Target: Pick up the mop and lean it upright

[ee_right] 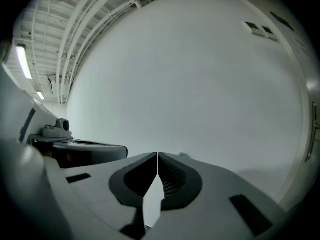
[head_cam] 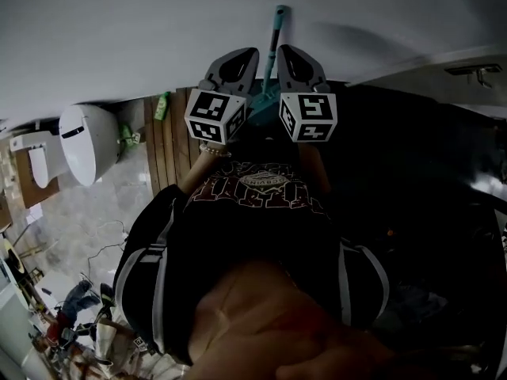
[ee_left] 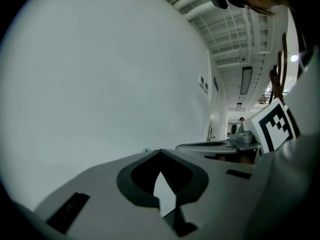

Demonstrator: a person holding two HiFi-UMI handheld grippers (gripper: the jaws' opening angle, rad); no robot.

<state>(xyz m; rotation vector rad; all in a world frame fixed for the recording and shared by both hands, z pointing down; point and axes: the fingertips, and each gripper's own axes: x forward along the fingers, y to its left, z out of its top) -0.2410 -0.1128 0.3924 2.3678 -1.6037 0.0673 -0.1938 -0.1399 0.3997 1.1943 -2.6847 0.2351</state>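
Looks all but done. Finds the mop (head_cam: 276, 36) upright vs. the white wall (head_cam: 127, 30), w/ teal handle running up betw. both grippers and lower end hidden behind the marker cubes. Shows left gripper (ee_left: 160, 155) w/ jaws together at the tips, nothing betw. them, just bare wall ahead. Same for right gripper (ee_right: 158, 157): jaws together, empty. No grip on the mop anywhere, as far as visible. Prob. remains only to confirm a stable lean & pull both hands clear. Can't tell re mop head flat on the floor (head_cam: 170, 145) or not, being blocked from view.
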